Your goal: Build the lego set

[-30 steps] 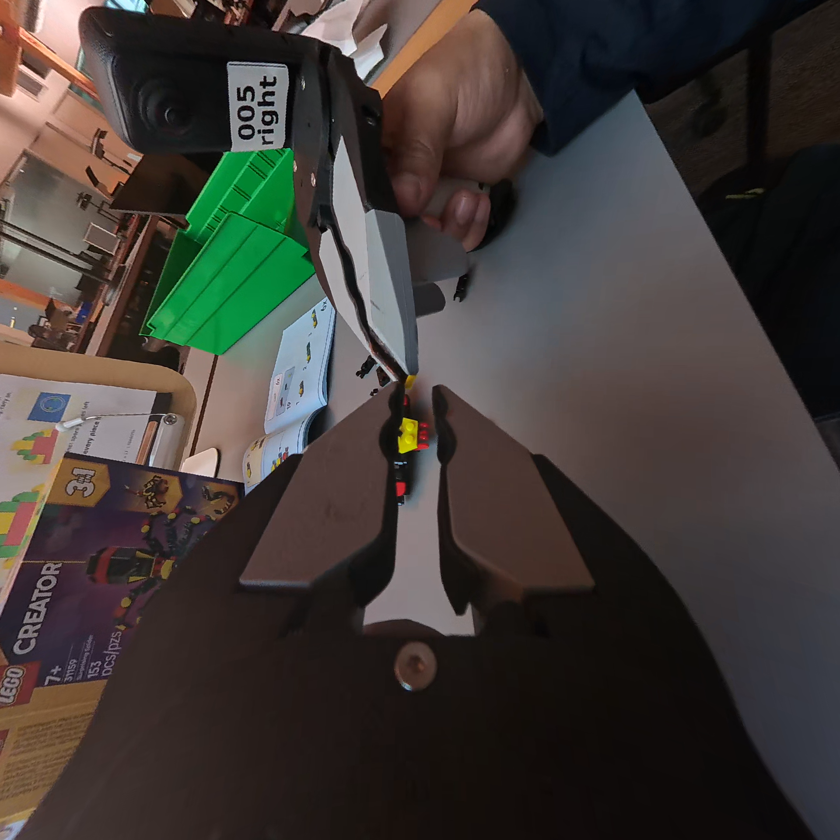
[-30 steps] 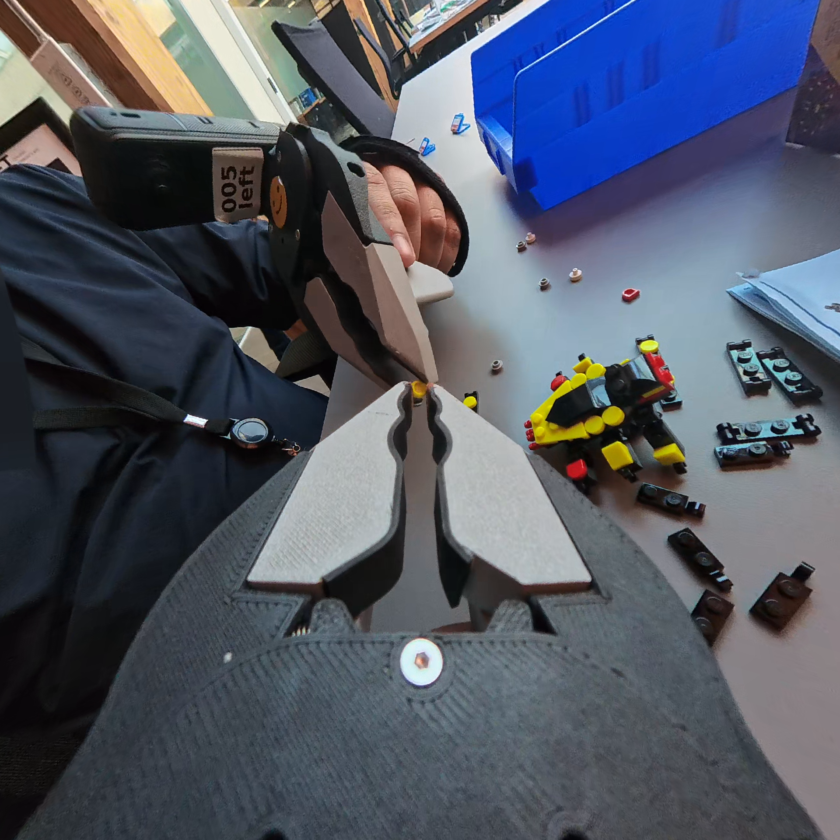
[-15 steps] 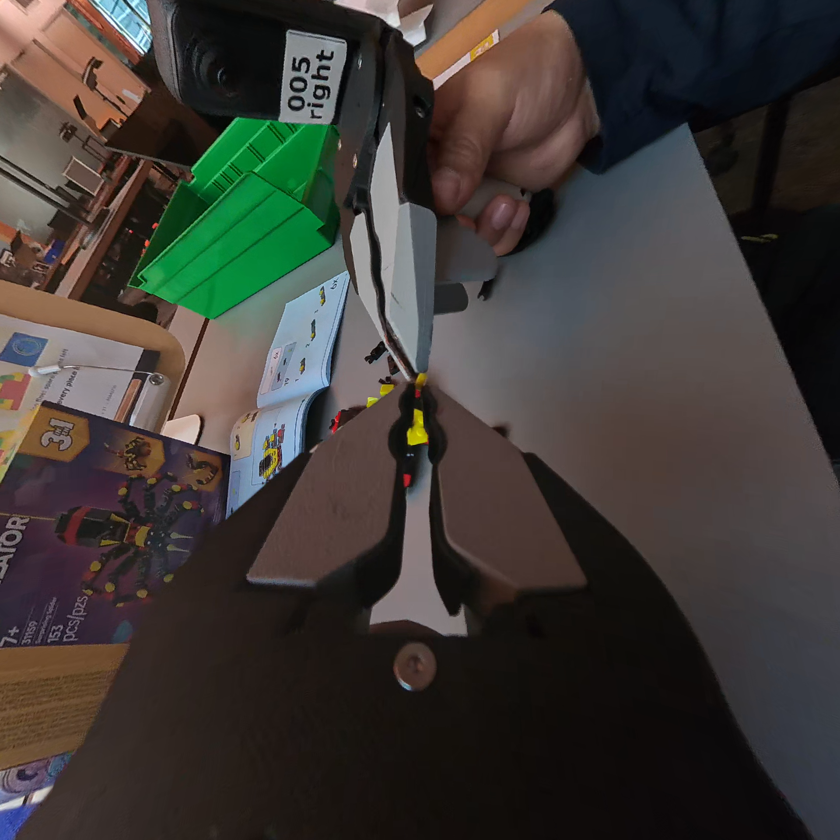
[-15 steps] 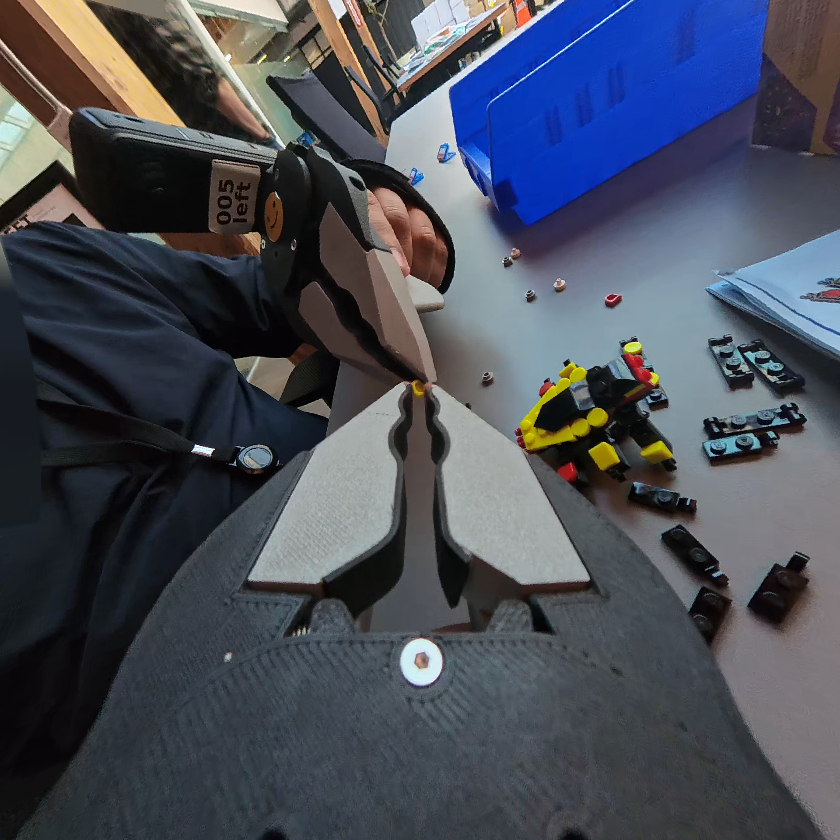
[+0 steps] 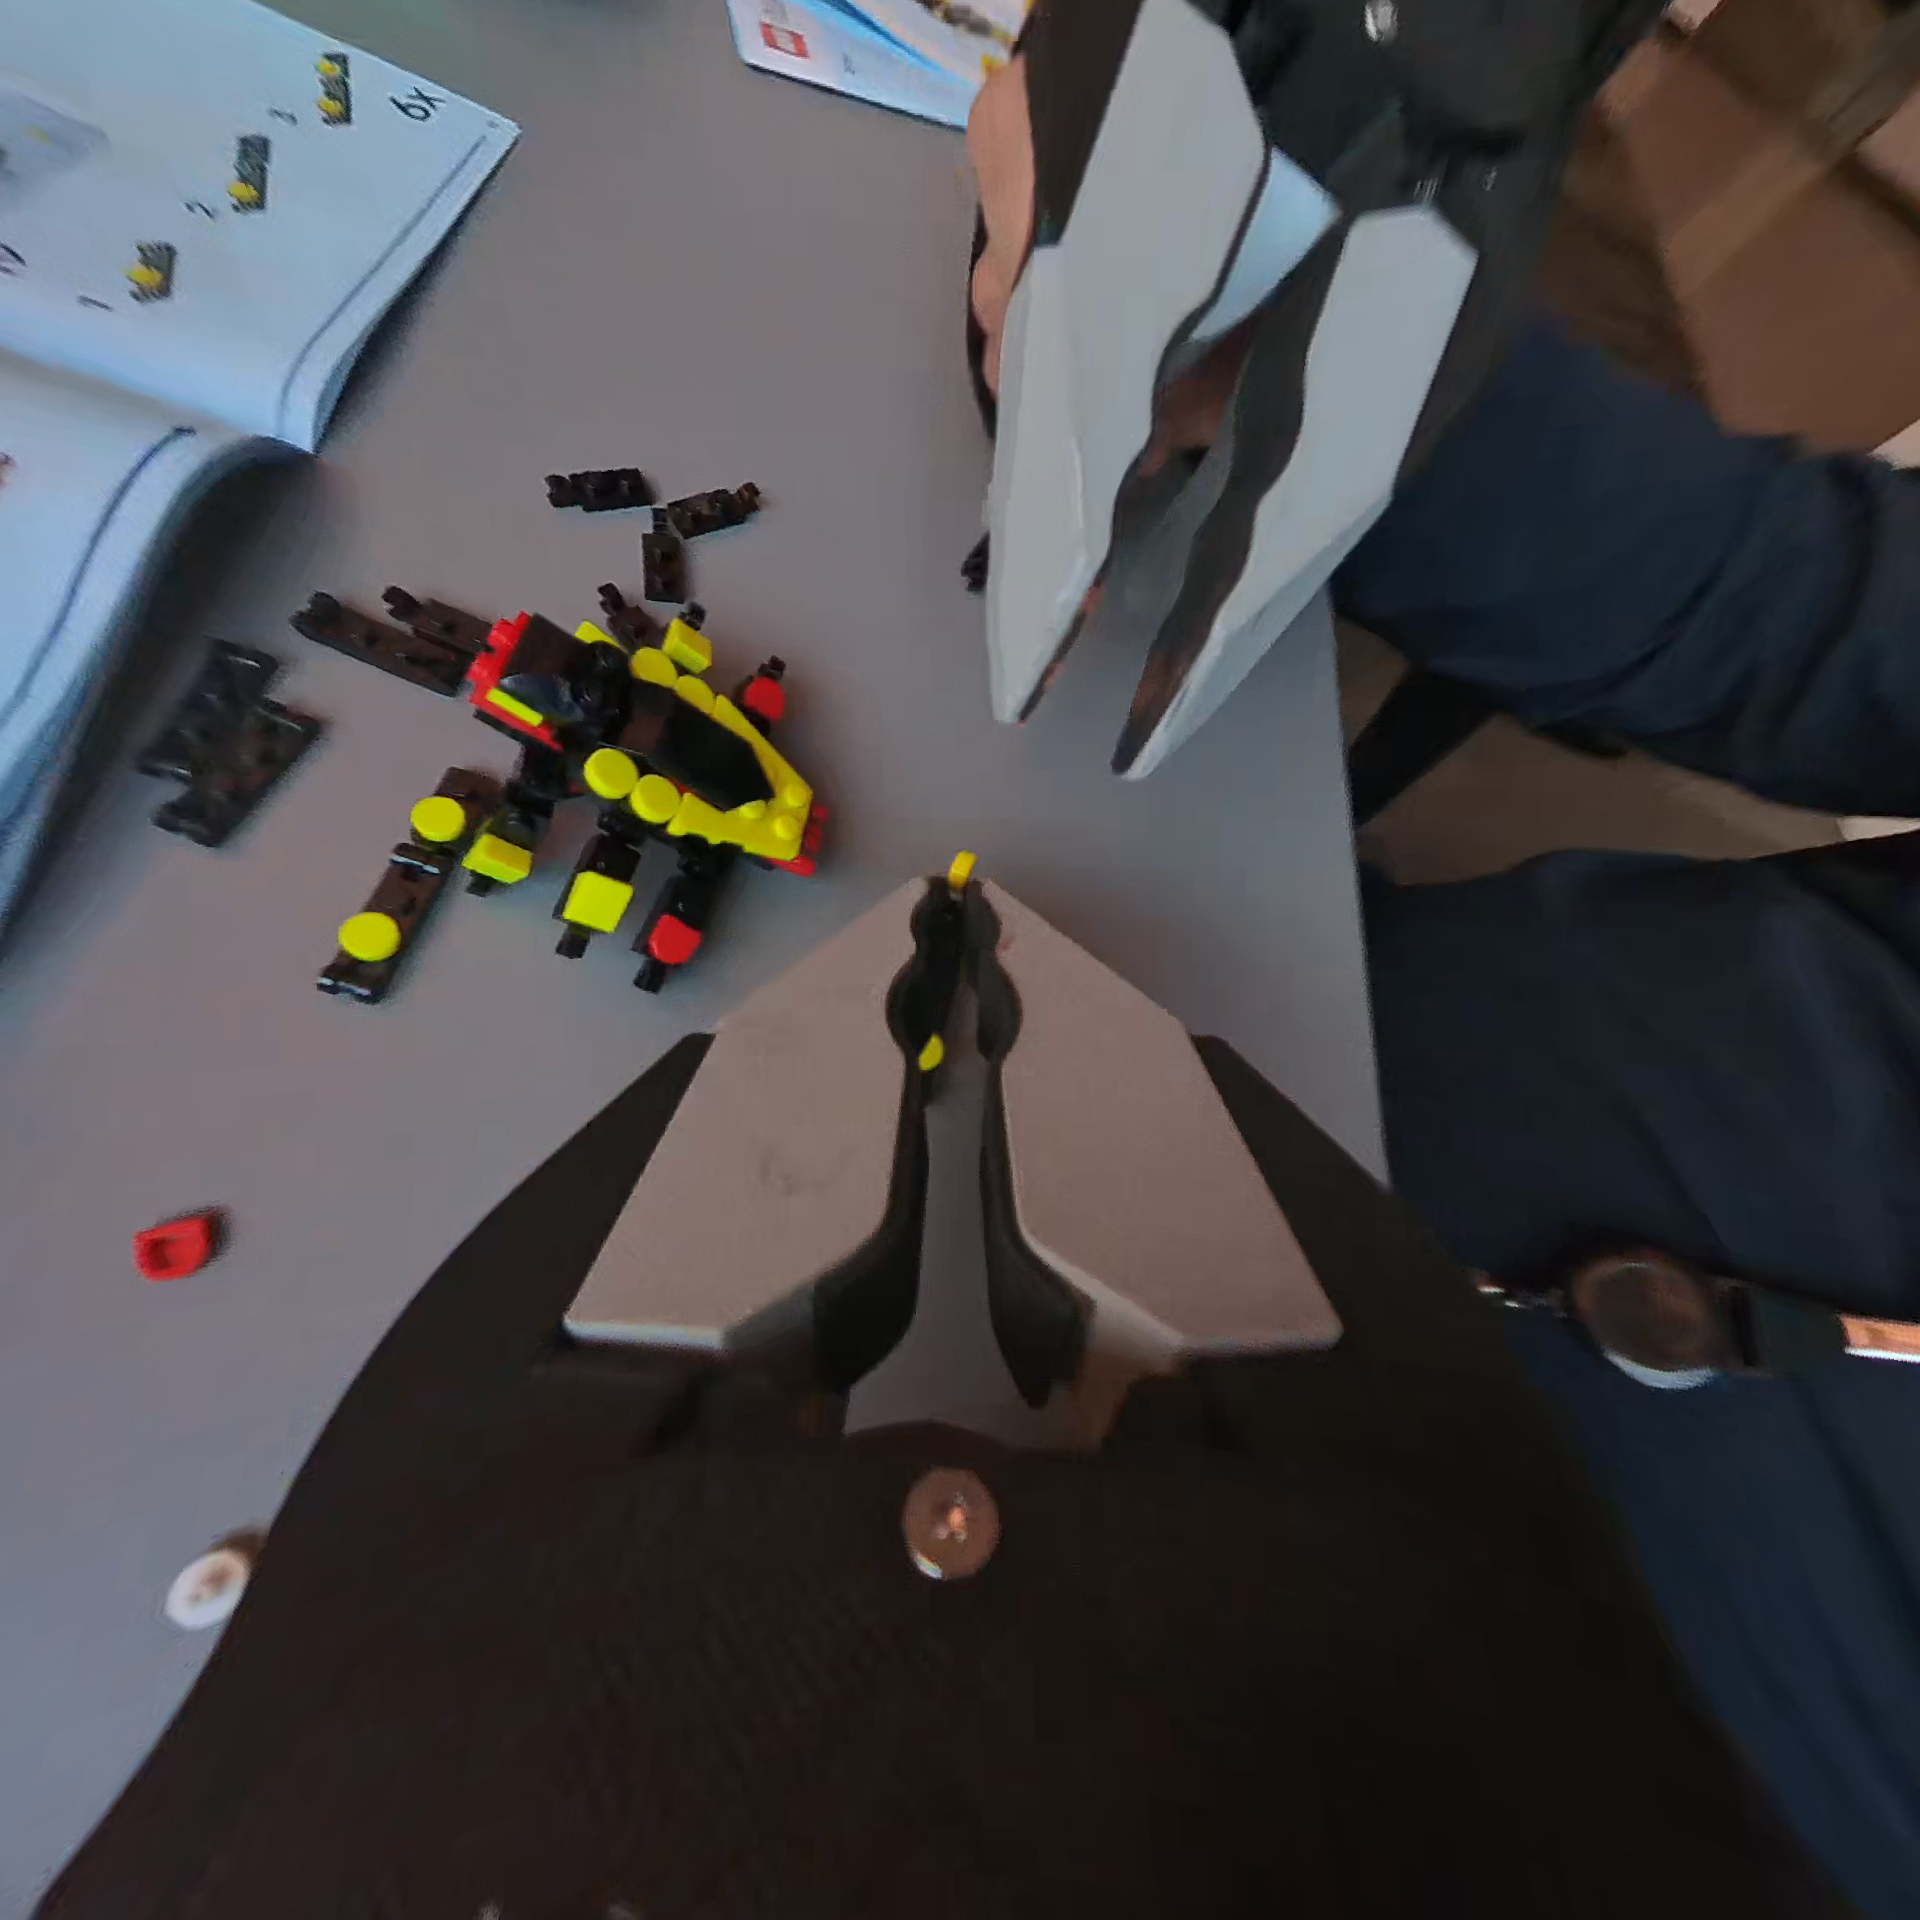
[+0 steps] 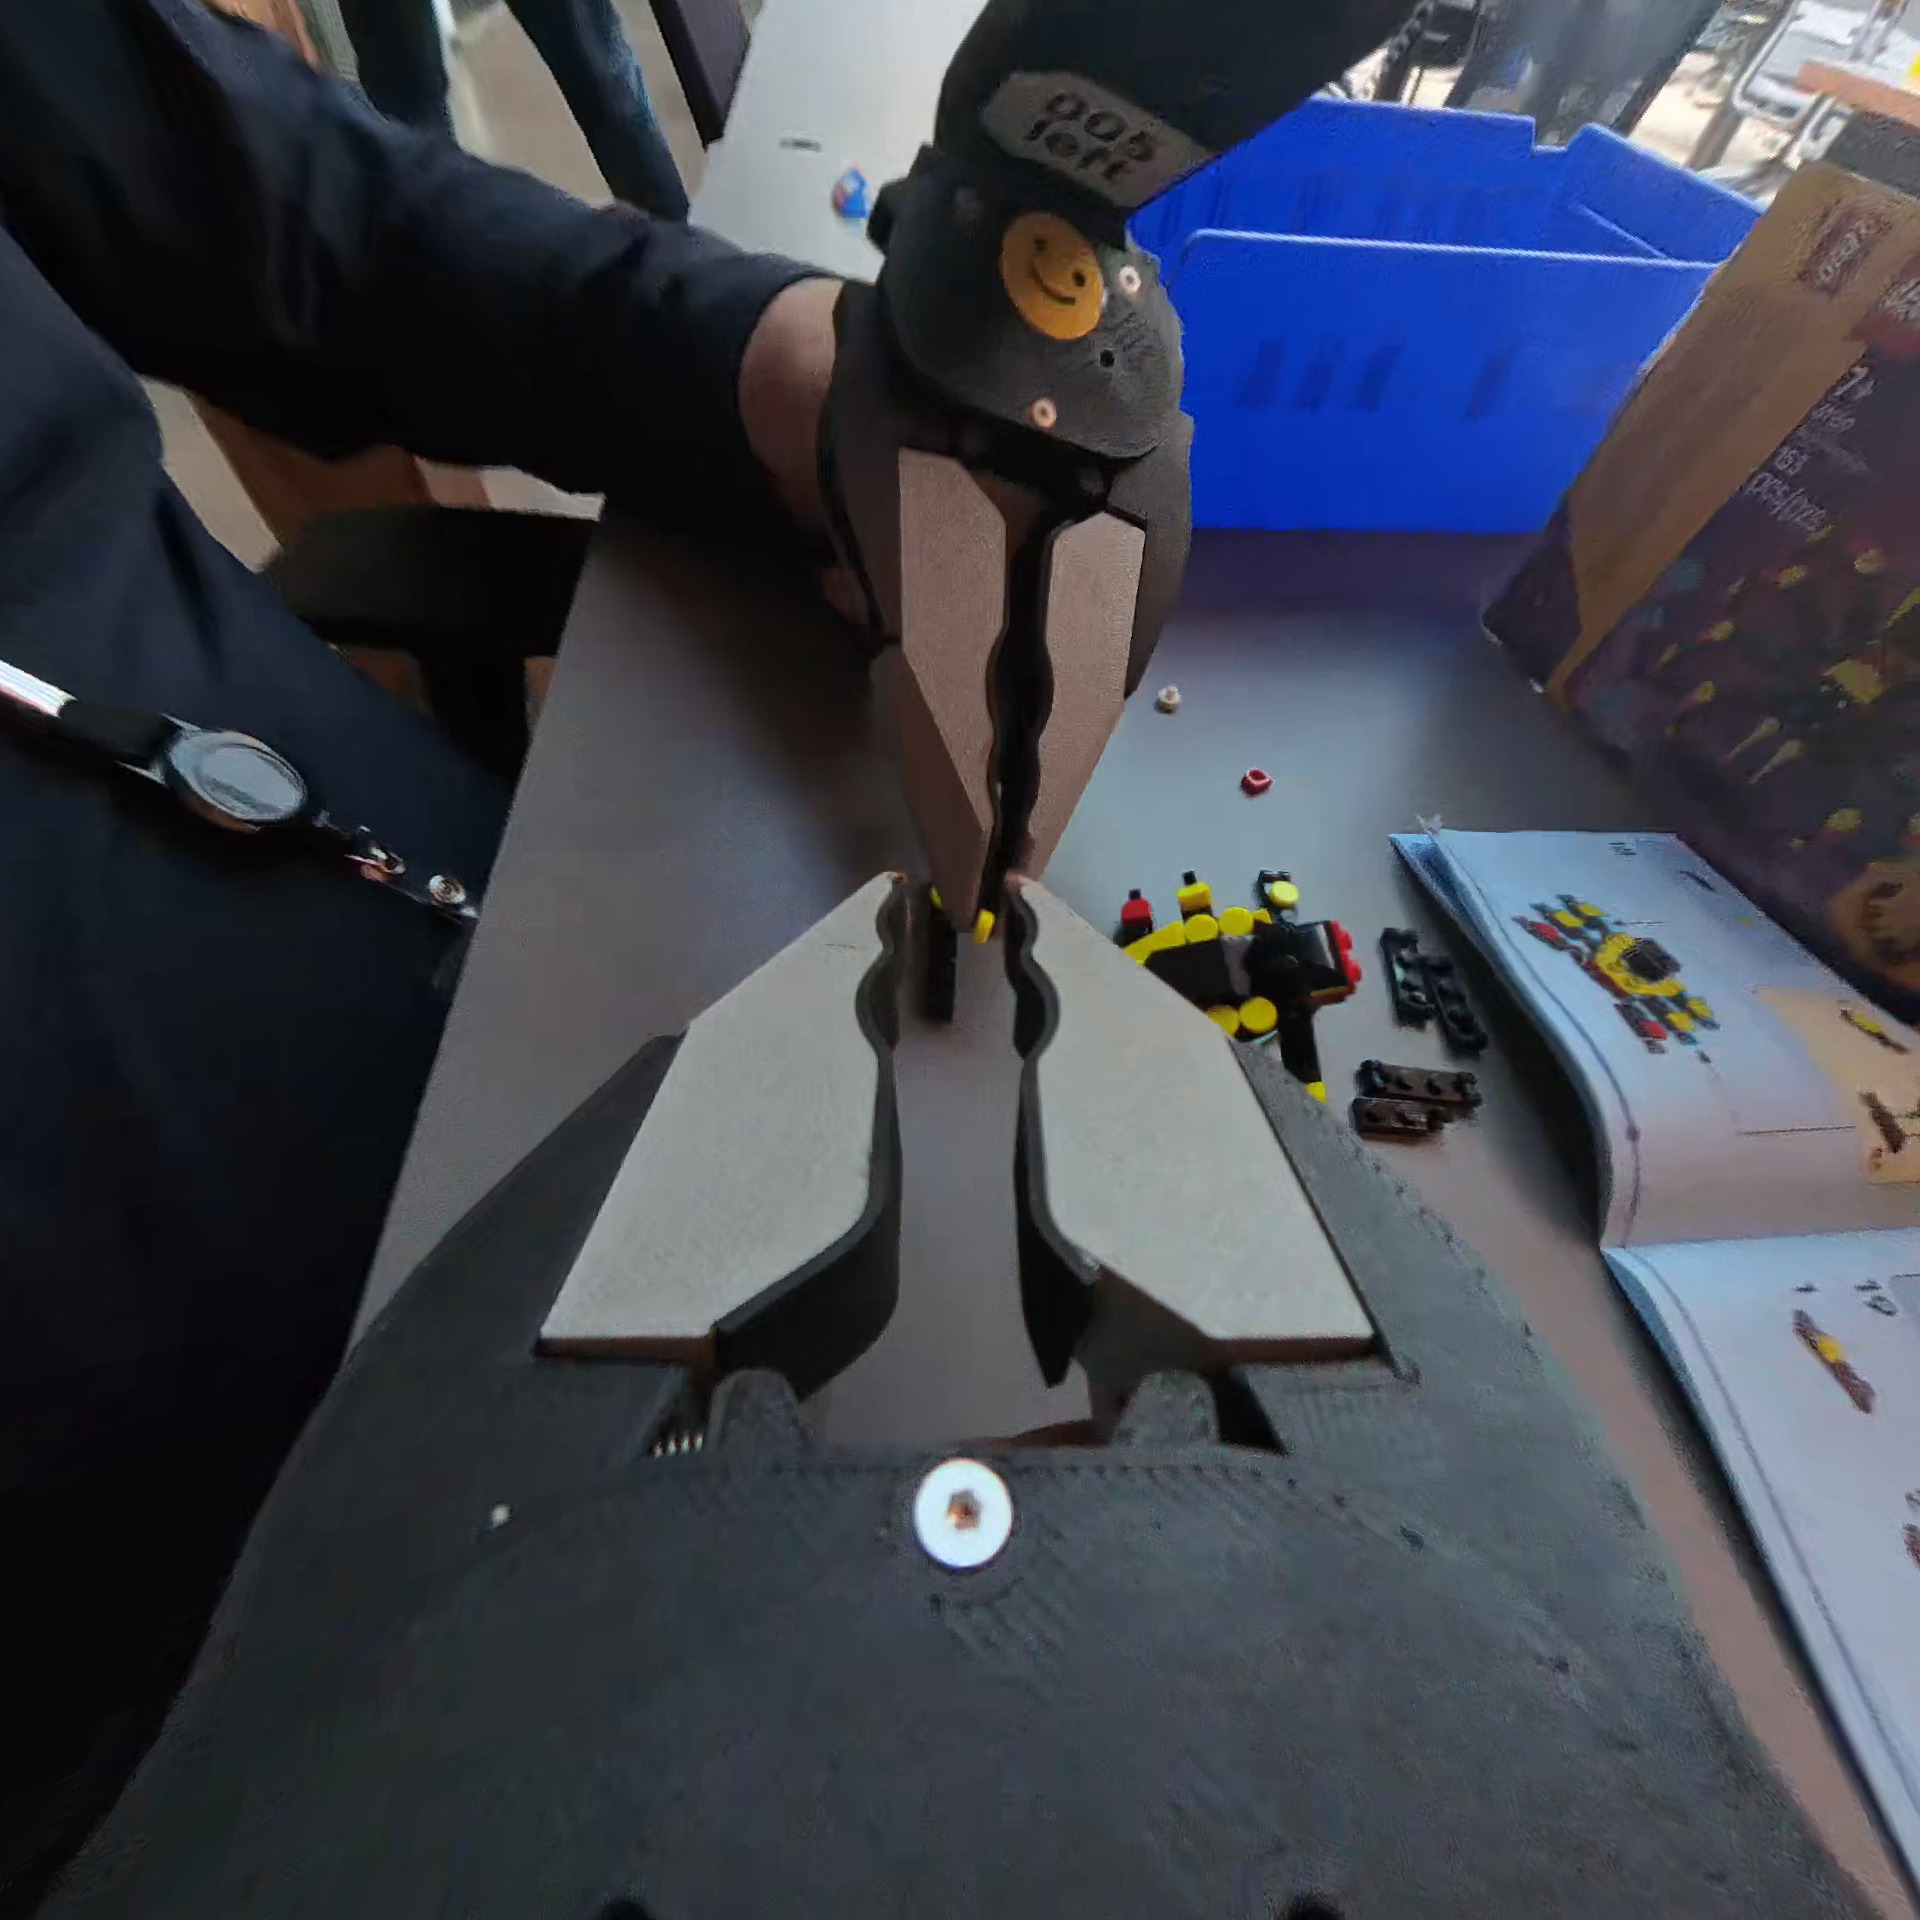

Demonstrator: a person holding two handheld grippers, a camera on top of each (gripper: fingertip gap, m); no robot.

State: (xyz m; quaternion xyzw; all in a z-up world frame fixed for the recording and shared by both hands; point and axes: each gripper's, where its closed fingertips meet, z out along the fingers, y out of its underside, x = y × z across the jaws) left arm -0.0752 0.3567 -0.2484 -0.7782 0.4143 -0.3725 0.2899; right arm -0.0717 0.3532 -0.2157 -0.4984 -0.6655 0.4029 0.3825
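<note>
Lego piece (image 5: pixel 960 871), small, yellow on black, is pinched at the tips of our left gripper (image 5: pixel 951 894), jaws clamped narrow on it. Our right gripper (image 6: pixel 954 899) has jaws parted with nothing between them, tips just beside that piece. Left of both sits the yellow-black-red model (image 5: pixel 644 748) on the grey table (image 5: pixel 727 312), loose black plates (image 5: pixel 644 499) around it, instruction booklet (image 5: pixel 156 260) beyond.

model (image 6: pixel 1242 961): sits on the tabletop (image 6: pixel 1351 727), loose plates (image 6: pixel 1418 1096) just beside it
booklet (image 6: pixel 1704 1039): right of the plates, open flat
box (image 6: pixel 1766 582): behind the booklet
bin (image 6: pixel 1455 343): at the back, left of the box
left tool (image 6: pixel 992 899): in front of the right tool (image 6: pixel 951 883), tips near
</note>
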